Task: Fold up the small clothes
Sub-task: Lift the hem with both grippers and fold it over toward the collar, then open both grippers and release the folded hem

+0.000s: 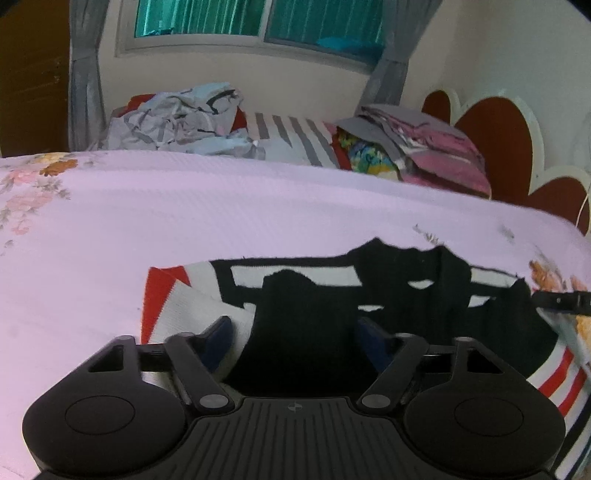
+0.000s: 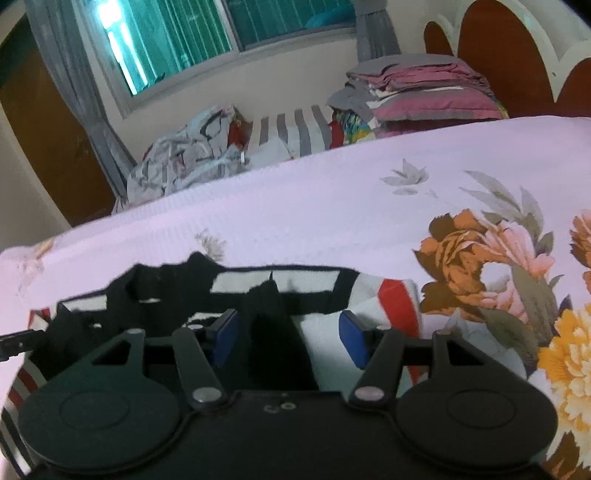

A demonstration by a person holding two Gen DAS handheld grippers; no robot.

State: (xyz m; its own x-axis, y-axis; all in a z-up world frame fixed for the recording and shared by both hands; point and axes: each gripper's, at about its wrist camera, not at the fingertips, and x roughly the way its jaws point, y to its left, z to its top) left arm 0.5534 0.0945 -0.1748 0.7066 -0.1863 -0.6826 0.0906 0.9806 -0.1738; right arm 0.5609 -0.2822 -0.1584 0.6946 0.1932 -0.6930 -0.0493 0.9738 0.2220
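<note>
A small knitted garment in black, white and red (image 1: 306, 291) lies on the pink floral bed cover (image 1: 147, 206). My left gripper (image 1: 295, 332) is open, its blue pads on either side of a black fold at the garment's left part. In the right wrist view the same garment (image 2: 280, 284) lies in front of my right gripper (image 2: 291, 336), which is open with a black fold standing between its blue pads (image 2: 352, 338). The right gripper's tip shows at the right edge of the left wrist view (image 1: 561, 301). The left gripper's tip shows at the left edge of the right wrist view (image 2: 18, 343).
A crumpled grey sheet (image 1: 177, 122), a striped pillow (image 1: 291, 140) and a stack of folded pink and grey bedding (image 1: 417, 144) lie at the far side of the bed. A red and white headboard (image 1: 498, 136) stands at the right. A window with grey curtains (image 1: 258, 22) is behind.
</note>
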